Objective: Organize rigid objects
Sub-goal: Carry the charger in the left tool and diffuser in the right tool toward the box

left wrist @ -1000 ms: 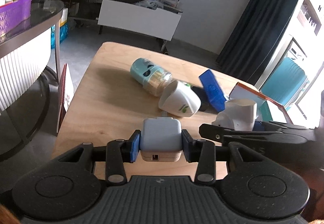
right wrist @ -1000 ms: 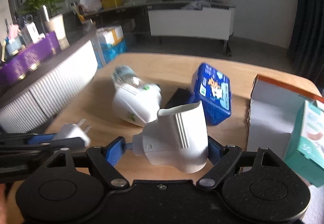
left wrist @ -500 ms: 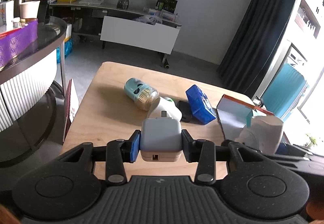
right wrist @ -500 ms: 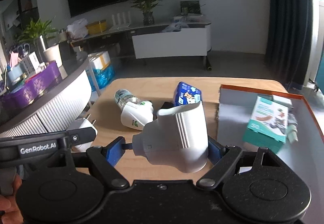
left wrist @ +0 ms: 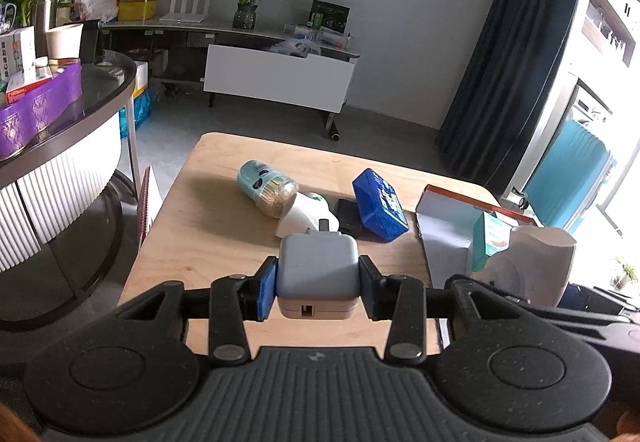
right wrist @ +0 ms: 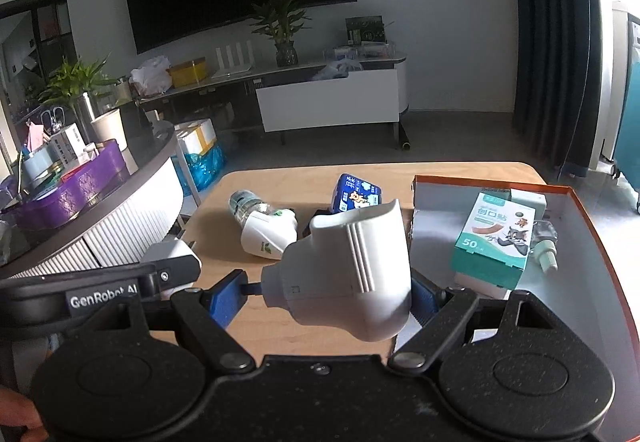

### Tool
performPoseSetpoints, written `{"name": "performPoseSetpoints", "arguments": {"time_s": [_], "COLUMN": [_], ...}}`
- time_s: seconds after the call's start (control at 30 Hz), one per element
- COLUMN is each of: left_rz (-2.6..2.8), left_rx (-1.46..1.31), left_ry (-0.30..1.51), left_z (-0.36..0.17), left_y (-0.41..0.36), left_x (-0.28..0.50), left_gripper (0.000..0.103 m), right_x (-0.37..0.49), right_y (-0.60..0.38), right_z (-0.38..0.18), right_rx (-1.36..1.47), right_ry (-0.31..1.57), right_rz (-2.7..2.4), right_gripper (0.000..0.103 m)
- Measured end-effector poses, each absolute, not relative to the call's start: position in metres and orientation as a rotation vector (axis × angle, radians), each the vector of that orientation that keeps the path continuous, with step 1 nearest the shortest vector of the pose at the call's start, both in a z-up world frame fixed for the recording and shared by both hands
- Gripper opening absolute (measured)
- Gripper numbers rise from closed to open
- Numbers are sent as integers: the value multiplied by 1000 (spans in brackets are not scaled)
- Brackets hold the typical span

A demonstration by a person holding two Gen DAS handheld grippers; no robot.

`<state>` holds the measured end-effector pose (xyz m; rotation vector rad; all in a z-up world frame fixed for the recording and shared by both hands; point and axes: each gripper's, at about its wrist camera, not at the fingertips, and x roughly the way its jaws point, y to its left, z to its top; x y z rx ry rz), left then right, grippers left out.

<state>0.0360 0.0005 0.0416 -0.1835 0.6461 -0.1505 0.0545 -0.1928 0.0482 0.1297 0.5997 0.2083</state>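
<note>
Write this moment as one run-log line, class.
left gripper: shut on white square charger | right gripper: shut on white plug-in device | both above wooden table | orange-rimmed tray: holds teal box

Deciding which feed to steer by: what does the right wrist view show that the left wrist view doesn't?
Only the right wrist view: the box's whole inside, the plaster carton's printed face and a small bottle beside it. Only the left wrist view: the charger's port face, clamped in the left tool. Both: table, jar, blue pack, white plug-in unit in the right tool.
</note>
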Motion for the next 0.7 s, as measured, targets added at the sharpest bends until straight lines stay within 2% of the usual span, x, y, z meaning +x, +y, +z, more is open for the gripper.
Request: {"name": "performPoseSetpoints", "arguments": {"time_s": [0.7], "left_rz": [-188], "left_rx": [-158], "left_ry": [672], "left_z": [42], "left_y": [-27], "left_x": [36], "left_gripper": [42], "right_x": [43], "right_y": [-228], "right_z": [51], "right_rx": [153], "right_ry": [601], "right_rz": [151], "right_gripper": [98]}}
